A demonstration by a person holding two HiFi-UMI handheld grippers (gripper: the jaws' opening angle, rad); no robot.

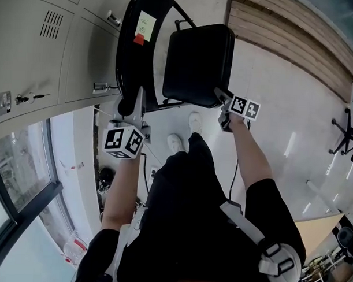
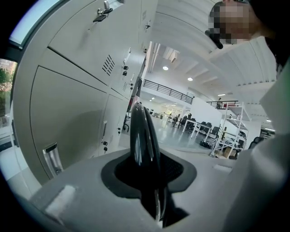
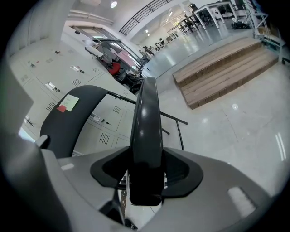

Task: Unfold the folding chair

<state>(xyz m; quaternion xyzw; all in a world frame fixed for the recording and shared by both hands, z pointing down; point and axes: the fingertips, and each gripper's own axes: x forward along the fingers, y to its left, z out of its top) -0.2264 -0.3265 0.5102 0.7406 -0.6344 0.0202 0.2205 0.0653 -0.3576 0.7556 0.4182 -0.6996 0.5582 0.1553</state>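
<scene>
The folding chair stands by the lockers, seen from above in the head view. Its black seat (image 1: 197, 63) is swung out from the curved black backrest (image 1: 128, 55), which bears a green and red sticker (image 1: 144, 25). My left gripper (image 1: 135, 109) is shut on the backrest's lower edge; in the left gripper view that glossy black edge (image 2: 144, 145) runs between the jaws of the left gripper (image 2: 147, 179). My right gripper (image 1: 223, 98) is shut on the seat's near corner. The right gripper view shows the seat edge (image 3: 146, 136) clamped in the right gripper (image 3: 146, 174), with the backrest (image 3: 68, 118) to the left.
Grey lockers (image 1: 35, 51) with handles and keys line the wall behind the chair. Wooden steps (image 1: 290, 43) lie at the upper right. The person's white shoes (image 1: 175, 143) stand on the pale floor just before the chair. An office chair base (image 1: 344, 135) is at the right edge.
</scene>
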